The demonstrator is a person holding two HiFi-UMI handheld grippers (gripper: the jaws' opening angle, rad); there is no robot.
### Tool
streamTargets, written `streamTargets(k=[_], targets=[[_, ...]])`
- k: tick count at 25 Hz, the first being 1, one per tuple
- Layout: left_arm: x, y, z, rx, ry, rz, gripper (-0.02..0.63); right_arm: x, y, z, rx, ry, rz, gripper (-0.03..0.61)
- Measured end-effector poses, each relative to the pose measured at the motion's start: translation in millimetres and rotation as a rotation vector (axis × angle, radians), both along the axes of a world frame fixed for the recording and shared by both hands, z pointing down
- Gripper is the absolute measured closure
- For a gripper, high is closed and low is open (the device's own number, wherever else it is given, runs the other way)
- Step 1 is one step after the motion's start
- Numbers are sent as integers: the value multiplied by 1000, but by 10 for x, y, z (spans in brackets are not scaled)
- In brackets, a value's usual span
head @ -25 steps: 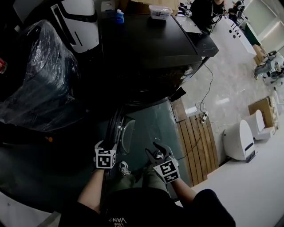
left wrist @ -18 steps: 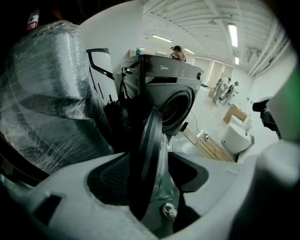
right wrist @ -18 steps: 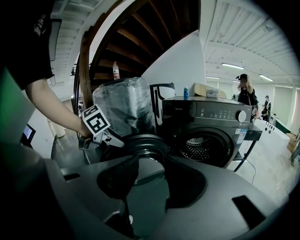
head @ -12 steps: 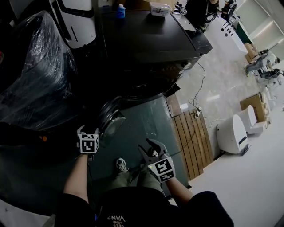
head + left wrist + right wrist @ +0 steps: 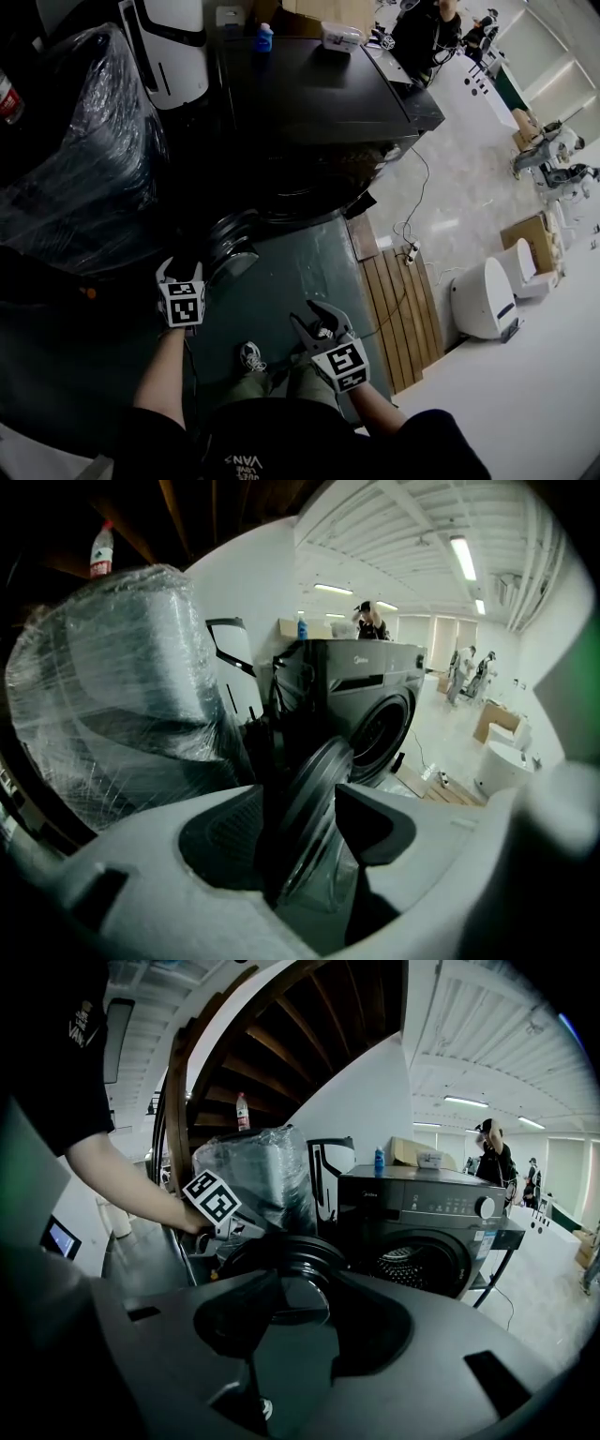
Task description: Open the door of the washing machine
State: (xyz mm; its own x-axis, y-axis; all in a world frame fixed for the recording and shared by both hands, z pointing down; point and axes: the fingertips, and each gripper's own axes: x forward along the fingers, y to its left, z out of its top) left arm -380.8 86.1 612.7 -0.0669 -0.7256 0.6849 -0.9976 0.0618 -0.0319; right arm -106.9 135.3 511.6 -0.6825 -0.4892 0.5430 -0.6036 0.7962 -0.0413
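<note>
The dark washing machine stands ahead, its round drum opening uncovered. Its round glass door hangs swung out to the left. My left gripper is shut on the door's rim. In the left gripper view the door stands edge-on between the jaws of the left gripper. The right gripper view shows that gripper at the left edge of the door. My right gripper hovers lower right over the green floor, open, with nothing between its fingers.
A bulky plastic-wrapped object sits left of the machine, a white appliance behind it. A wooden slat board, a power strip with cable and a white rounded unit lie to the right. A blue bottle stands on top.
My left gripper has moved left and slightly up with the door's rim, swinging the door wider. My right gripper has drifted a little.
</note>
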Motion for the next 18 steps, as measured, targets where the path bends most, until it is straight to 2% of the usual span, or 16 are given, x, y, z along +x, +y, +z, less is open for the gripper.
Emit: streamTargets(k=[4,12,15,18], targets=[[148,158,-462,119,1,5,446,-69,15,-104,21,-17,-15,402],[583,614,-1407,309,-15,62,513,-134,49,-392,47,-54,-24,414],[675,782,-1697,360,-35,101,559,-127,101,-495,53,-66,-25,428],[747,933,-1964,408,-57,136,571,-104,130,-634,77,-77,-22,438]])
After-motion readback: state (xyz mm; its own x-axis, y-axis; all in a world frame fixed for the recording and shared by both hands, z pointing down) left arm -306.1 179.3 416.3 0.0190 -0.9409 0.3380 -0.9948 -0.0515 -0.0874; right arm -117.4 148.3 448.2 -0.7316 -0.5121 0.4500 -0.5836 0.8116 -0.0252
